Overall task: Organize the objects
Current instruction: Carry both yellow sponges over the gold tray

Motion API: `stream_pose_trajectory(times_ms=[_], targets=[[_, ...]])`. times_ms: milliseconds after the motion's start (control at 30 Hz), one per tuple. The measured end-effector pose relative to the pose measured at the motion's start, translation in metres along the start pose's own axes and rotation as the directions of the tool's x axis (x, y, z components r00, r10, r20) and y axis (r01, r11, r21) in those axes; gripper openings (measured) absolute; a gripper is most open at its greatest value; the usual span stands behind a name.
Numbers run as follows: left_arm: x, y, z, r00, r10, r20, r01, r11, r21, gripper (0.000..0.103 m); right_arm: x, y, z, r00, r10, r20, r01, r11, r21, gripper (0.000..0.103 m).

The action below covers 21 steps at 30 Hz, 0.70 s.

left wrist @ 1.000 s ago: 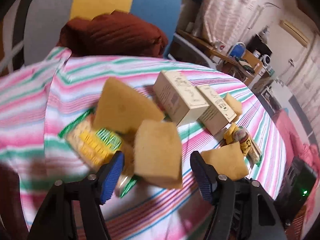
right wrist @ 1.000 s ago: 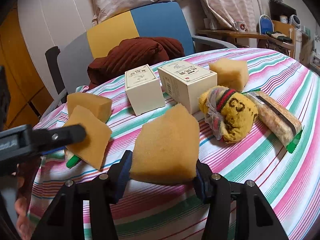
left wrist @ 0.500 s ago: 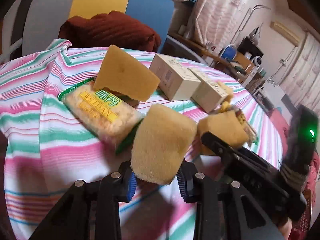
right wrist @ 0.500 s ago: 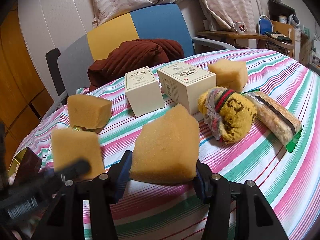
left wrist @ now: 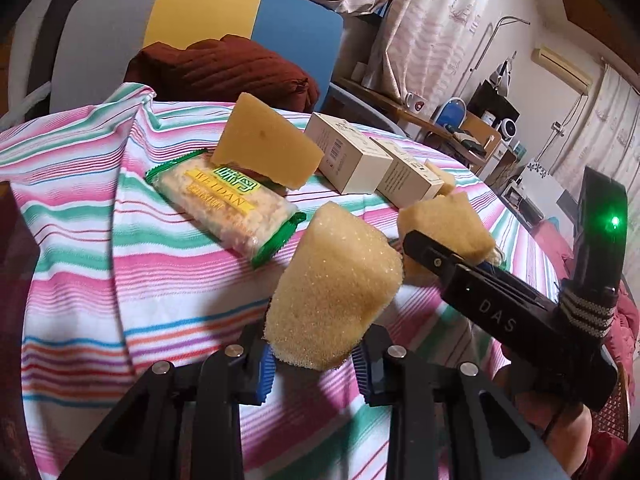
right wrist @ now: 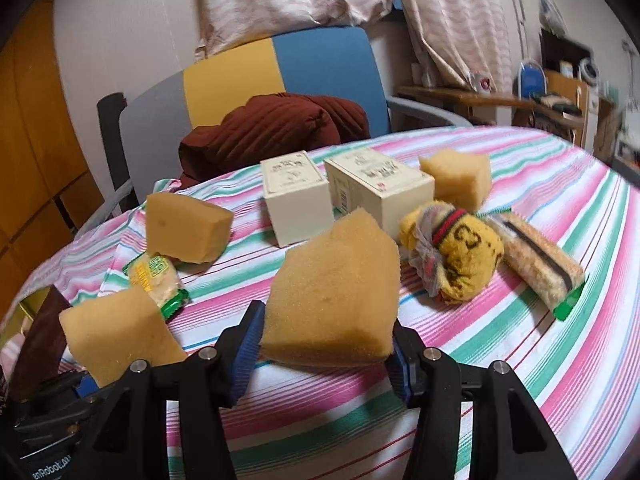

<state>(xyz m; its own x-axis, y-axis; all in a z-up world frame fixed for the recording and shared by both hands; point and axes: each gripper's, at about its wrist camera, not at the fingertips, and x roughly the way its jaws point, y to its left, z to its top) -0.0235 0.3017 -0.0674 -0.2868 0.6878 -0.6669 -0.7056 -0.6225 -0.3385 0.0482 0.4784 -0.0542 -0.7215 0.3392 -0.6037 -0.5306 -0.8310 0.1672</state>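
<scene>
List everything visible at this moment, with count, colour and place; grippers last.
Yellow foam sponge blocks: four. One held by the left gripper, one held by the right gripper, one resting partly on the near snack pack, one behind the boxes.
Cream cardboard boxes: two, side by side mid-table.
Green-edged clear snack packs: two, one at the left, one at the right.
Yellow rolled towel with red-green band: one, right of the boxes.
Striped tablecloth: one, covering the table.
Dark red cushion: one, on the grey-yellow-blue chair.
Left gripper: shut on a sponge.
Right gripper: shut on a sponge.
</scene>
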Motion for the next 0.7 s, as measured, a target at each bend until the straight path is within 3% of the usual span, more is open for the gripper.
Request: stream_pose_trajectory(times_ms=[267, 467, 700], targets=[[-0.020, -0.010, -0.018, 0.999, 0.051, 0.017, -0.052, 0.998, 0.039, 0.031, -0.010, 0.029, -0.004, 0.999, 0.008, 0.047, -0.001, 0.989, -0.146, 0.056], [-0.061, -0.007, -0.026, 0.998, -0.041, 0.047, 0.043, 0.998, -0.043, 0.031, -0.003, 0.029, -0.004, 1.000, -0.002, 0.022, 0.005, 0.989, -0.150, 0.056], [-0.102, -0.009, -0.037, 0.995, -0.054, 0.081, 0.056, 0.998, -0.020, 0.031, -0.006, 0.031, -0.005, 0.999, -0.016, 0.037, 0.022, 0.988, -0.153, 0.056]])
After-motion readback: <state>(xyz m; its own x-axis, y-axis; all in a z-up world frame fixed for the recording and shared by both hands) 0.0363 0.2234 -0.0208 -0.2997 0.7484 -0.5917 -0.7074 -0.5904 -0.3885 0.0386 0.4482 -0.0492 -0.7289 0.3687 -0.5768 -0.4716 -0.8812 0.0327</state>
